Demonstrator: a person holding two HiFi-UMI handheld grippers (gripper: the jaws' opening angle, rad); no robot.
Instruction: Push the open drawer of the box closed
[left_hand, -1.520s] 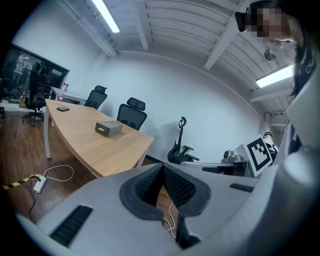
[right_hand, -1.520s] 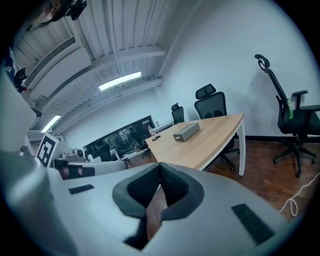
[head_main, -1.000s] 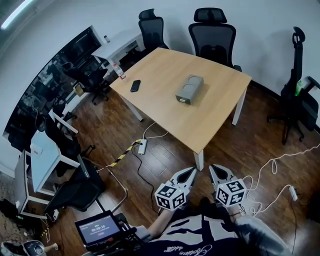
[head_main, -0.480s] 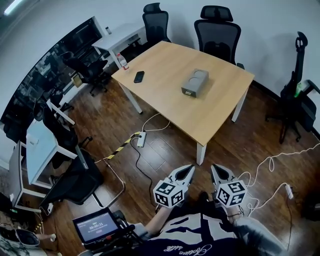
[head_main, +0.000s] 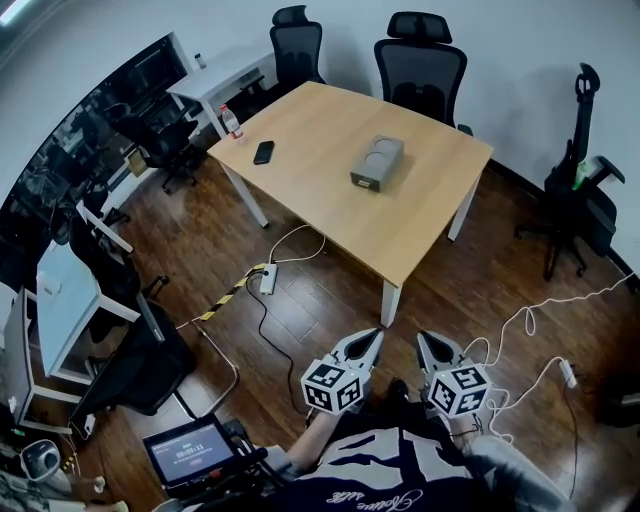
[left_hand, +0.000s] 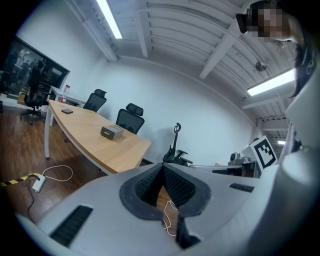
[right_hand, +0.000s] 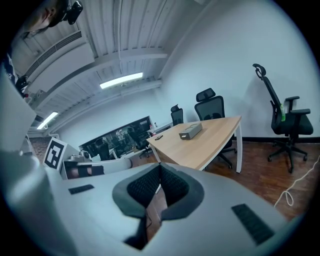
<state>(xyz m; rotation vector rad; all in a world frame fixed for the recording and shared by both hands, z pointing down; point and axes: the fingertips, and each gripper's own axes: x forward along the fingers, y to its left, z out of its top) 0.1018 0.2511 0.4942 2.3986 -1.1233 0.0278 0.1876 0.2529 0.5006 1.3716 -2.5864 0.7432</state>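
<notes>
The grey box (head_main: 377, 163) sits on the wooden table (head_main: 420, 225), far ahead of me; its drawer end faces my way, too small to judge how far out it stands. It also shows as a small grey box (left_hand: 112, 131) in the left gripper view and a box (right_hand: 190, 131) in the right gripper view. My left gripper (head_main: 375, 334) and right gripper (head_main: 423, 337) are held low near my body over the floor, well short of the table. Both are shut with nothing between the pads.
A black phone (head_main: 263, 152) and a bottle (head_main: 228, 122) lie at the table's left end. Two black office chairs (head_main: 420, 66) stand behind the table, another chair (head_main: 575, 205) at the right. Cables and a power strip (head_main: 267, 279) cross the wooden floor. A tablet (head_main: 188, 451) sits at lower left.
The head view has shifted a little, so the table and box sit slightly further left and higher. Both grippers stay shut in about the same place near my body.
</notes>
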